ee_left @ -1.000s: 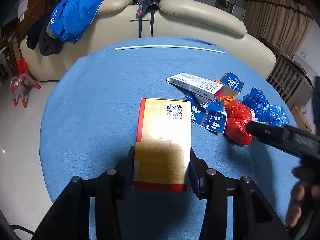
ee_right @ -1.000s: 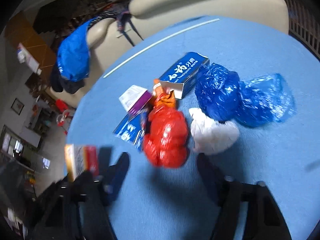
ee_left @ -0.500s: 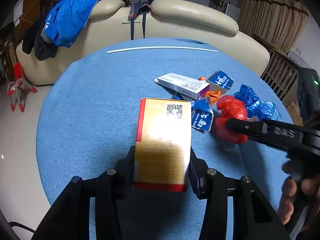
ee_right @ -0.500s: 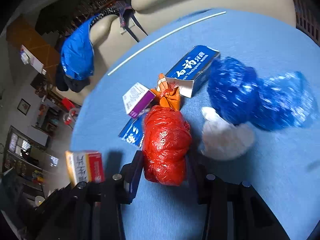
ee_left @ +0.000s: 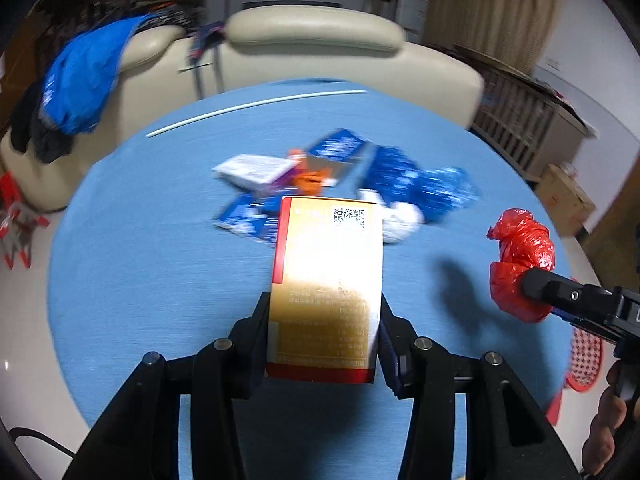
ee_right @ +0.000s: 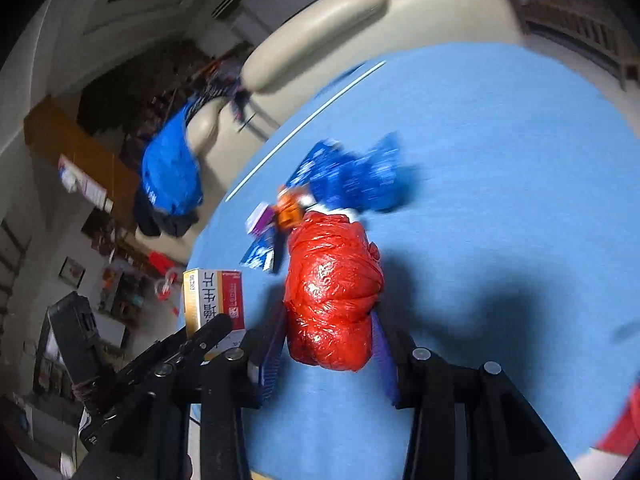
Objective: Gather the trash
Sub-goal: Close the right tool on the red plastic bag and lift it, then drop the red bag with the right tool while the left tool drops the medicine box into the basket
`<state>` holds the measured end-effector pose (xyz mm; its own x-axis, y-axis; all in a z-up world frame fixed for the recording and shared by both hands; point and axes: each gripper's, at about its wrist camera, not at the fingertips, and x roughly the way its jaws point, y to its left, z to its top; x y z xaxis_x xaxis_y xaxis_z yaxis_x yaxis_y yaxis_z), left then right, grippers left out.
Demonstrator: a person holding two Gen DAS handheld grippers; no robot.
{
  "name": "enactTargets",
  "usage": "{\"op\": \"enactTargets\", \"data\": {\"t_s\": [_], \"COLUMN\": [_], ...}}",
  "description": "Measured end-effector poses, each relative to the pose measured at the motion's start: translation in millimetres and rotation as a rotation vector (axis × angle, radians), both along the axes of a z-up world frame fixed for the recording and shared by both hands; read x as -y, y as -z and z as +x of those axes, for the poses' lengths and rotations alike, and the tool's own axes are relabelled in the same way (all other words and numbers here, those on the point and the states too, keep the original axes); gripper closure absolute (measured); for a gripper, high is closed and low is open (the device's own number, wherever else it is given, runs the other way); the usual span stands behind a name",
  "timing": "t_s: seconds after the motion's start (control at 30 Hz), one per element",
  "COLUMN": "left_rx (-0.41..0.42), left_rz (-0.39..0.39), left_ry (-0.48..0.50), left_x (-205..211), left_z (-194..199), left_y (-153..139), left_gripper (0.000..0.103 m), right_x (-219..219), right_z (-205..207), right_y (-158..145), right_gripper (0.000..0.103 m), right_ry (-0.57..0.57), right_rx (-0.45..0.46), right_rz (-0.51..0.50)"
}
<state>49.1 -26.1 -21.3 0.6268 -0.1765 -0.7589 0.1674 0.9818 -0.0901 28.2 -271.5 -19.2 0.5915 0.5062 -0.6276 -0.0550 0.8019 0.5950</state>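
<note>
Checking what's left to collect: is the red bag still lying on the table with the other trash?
No, the red bag is clamped in the right gripper, apart from the pile.

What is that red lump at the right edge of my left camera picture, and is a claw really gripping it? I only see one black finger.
Observer: It is a red plastic bag. The right claw has a finger pressed on each side of it.
Operator: And the box I am holding, what is on the side I cannot see?
Observer: The box has a white side with large dark characters, and a red panel next to it.
</note>
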Motion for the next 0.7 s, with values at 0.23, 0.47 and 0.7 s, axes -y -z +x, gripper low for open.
{"op": "enactTargets", "data": {"t_s": [0.23,0.47,0.7], "left_rx": [0.004,0.009,0.009], "left_rz": [-0.010,-0.006,0.005], "left_ry": [0.159,0.280,0.390], "left_x": [65,120,170], "left_z": [-17,-29,-35], "left_y": [-11,-19,-23], "left_gripper": [0.054,0.054,0.054], "right_x": [93,198,275], "right_z": [-57,-106,-135], "right_y": [-10,8,52], "right_gripper": [0.059,0.059,0.059], "right_ry": [0.198,0.462,0.630], "right_rx": [0.036,-0.019,-0.170], "right_rz": [-0.020,-0.078,-0.124]}}
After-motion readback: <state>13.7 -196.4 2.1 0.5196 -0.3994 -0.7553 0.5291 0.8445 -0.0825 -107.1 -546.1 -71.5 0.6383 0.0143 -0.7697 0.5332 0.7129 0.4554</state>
